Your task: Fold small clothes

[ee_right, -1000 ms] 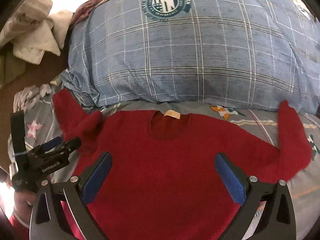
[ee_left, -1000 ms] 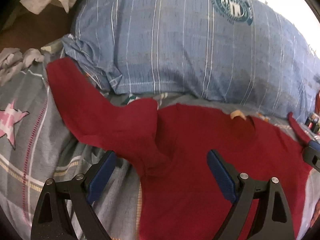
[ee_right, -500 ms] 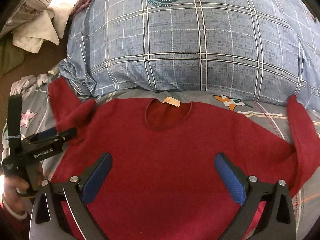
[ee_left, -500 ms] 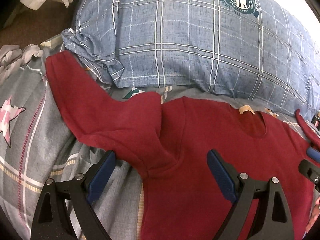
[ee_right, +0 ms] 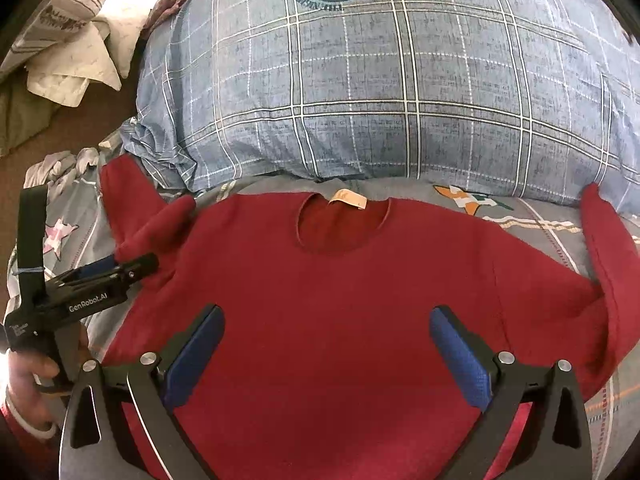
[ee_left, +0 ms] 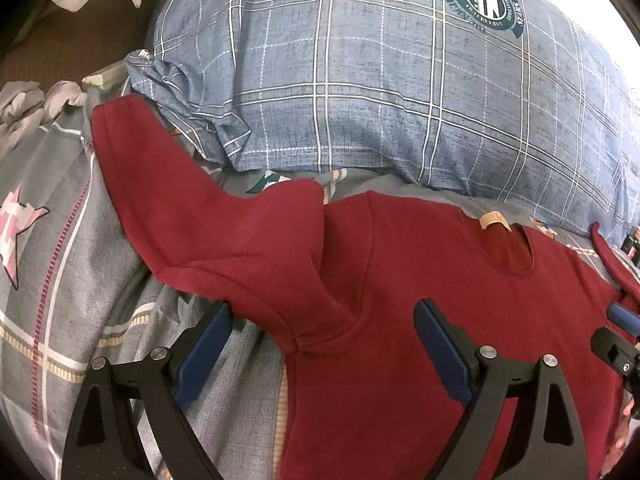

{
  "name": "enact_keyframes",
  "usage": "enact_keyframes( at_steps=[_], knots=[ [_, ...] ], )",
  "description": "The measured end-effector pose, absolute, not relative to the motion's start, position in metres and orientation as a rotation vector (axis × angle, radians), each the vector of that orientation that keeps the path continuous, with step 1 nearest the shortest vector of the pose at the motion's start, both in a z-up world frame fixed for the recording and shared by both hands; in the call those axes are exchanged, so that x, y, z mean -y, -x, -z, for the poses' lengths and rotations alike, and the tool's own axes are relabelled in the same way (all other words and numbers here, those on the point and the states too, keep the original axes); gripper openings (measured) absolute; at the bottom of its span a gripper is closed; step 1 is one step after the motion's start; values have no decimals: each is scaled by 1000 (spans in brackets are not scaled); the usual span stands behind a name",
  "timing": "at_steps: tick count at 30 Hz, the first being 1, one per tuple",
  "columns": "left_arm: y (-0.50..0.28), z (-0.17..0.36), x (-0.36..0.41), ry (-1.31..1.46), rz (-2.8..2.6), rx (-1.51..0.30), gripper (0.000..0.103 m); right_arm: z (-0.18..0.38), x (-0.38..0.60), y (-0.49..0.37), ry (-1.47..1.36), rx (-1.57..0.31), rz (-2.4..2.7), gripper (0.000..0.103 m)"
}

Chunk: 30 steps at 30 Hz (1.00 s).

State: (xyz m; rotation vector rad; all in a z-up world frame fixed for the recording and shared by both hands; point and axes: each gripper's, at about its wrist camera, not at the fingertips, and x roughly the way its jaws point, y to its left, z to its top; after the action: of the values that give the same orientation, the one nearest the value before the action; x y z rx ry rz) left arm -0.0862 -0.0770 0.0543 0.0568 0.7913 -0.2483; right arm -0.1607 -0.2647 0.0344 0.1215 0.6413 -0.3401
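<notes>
The red sweater (ee_right: 340,300) lies spread face-up on the bed (ee_left: 60,280) below a plaid pillow (ee_right: 380,100), unfolded; we hold the left tool (ee_left: 320,344) and right tool (ee_right: 326,344) wide, empty.

The sweater (ee_right: 340,300) is matt red knit cloth with a fuzzy nap; a paper-like tan label (ee_right: 347,199) sits at its neck. The pillow (ee_right: 380,100) and sheet (ee_left: 60,280) are smooth woven cotton-like cloth. Both grippers (ee_left: 320,344) (ee_right: 326,354) look matt black plastic with textured blue rubbery pads (ee_right: 460,364) and shiny metal pins (ee_right: 505,357)
</notes>
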Motion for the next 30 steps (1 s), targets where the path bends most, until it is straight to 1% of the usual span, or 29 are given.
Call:
enact_keyframes(
  at_steps=[11, 22, 30],
  knots=[
    [85, -57, 74, -31, 256, -796, 92, -26, 273, 158, -179, -645, 327, 102],
    [86, -60, 73, -26, 266, -792, 92, -17, 253, 149, -54, -687, 315, 101],
    [87, -61, 67, -3, 259, -798, 92, -12, 259, 148, -84, -712, 319, 94]
  ],
)
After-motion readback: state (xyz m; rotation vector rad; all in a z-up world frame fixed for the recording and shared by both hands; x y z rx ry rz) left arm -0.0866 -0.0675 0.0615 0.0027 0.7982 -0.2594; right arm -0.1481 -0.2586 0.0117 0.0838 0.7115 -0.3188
